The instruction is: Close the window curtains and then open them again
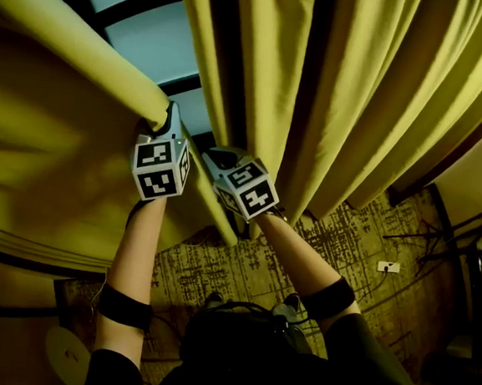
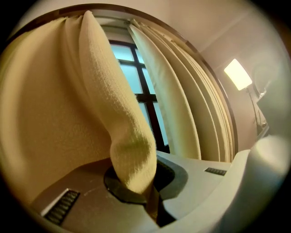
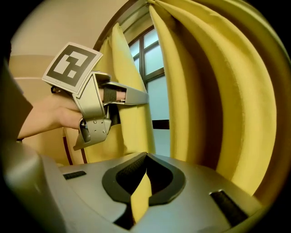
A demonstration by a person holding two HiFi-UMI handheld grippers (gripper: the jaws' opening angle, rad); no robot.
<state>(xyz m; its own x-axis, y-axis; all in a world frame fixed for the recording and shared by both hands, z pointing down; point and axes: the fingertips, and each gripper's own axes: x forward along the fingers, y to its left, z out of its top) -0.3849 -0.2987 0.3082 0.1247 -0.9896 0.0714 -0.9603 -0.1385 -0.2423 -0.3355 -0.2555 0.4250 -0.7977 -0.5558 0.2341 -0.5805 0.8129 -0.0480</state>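
- Left curtain [image 1: 54, 129]: fills the head view from 7 to 11 o'clock, its edge reaching the centre.
- Right curtain [image 1: 358, 97]: hangs in deep folds, 12 to 3 o'clock.
- Window [image 1: 130, 18]: a strip of pane between the curtains, 11 to 12 o'clock.
- Left gripper [image 1: 169, 116]: jaws clamped tight on the left curtain's edge fold.
- Right gripper [image 1: 215, 156]: just beside the left gripper at the centre, jaws pinched on the right curtain's edge.

We see two yellow-green curtains in heavy vertical folds. The left curtain [image 1: 54, 129] and right curtain [image 1: 342, 96] hang apart, with the dark-framed window [image 1: 145, 45] bare between them. The left gripper [image 2: 148, 200] pinches the left one's inner edge, the right gripper [image 3: 138, 200] the right one's.
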